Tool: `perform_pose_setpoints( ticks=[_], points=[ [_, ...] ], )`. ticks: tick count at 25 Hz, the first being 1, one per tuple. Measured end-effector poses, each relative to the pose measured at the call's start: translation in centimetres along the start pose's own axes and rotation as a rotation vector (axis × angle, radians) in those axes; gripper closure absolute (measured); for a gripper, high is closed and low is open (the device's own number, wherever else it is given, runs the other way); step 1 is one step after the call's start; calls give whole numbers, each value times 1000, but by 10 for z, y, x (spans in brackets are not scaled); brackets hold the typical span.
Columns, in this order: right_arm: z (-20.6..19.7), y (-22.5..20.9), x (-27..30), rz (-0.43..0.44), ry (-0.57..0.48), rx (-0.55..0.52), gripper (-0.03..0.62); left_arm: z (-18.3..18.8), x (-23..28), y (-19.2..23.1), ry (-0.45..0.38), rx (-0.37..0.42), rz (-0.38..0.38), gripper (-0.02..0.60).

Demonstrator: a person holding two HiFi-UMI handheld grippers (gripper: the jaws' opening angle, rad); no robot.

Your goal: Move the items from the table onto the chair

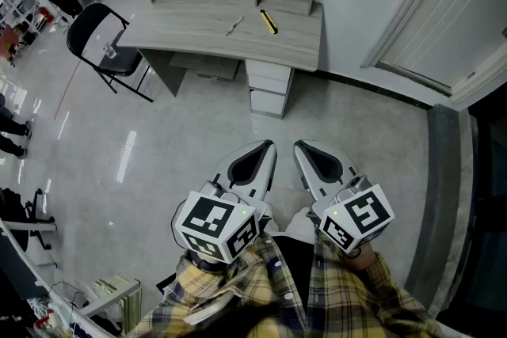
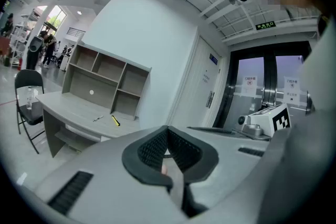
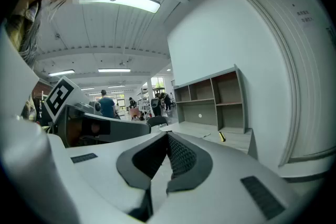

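1. Two sets of jaws hang side by side over the floor in the head view. The left gripper [image 1: 265, 148] and right gripper [image 1: 303, 148] both point at the table [image 1: 182, 34], well apart from it. A yellow tool [image 1: 268, 21] lies straight ahead, its long axis running nearly away from them. A slim grey tool [image 1: 234, 26] lies slanted just left of it. The chair [image 1: 99, 39] stands at the table's left end.
2. Left gripper view: jaws together with nothing between them, and both tools far off, ahead and leftward.
3. Right gripper view: jaws together and empty, with the yellow tool distant, slightly right. Neither hand looks clearly nearer, so I'd judge that walking up comes first.
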State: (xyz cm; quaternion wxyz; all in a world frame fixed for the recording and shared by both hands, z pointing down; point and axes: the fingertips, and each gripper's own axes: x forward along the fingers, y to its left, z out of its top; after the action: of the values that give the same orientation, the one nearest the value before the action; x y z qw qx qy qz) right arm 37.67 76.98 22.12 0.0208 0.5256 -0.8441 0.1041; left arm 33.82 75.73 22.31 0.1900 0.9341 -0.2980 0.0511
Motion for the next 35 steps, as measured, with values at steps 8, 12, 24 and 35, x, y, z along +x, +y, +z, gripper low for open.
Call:
perform_pose_setpoints(
  ticks=[8,12,24,35],
  points=[
    [-2,1,9,0,12,6,577,-1,-5,13,-1,-15,17,577],
    [-7,8,13,3,31,12,577,-2,-10,24,-3,-37,30,577],
    [-21,-17,62,44,109,46,577,-4,13,76,20,-104,98,577],
    [4,-91,181,119,137,56,577,46,95,179,-6,-135,192,577]
  ],
)
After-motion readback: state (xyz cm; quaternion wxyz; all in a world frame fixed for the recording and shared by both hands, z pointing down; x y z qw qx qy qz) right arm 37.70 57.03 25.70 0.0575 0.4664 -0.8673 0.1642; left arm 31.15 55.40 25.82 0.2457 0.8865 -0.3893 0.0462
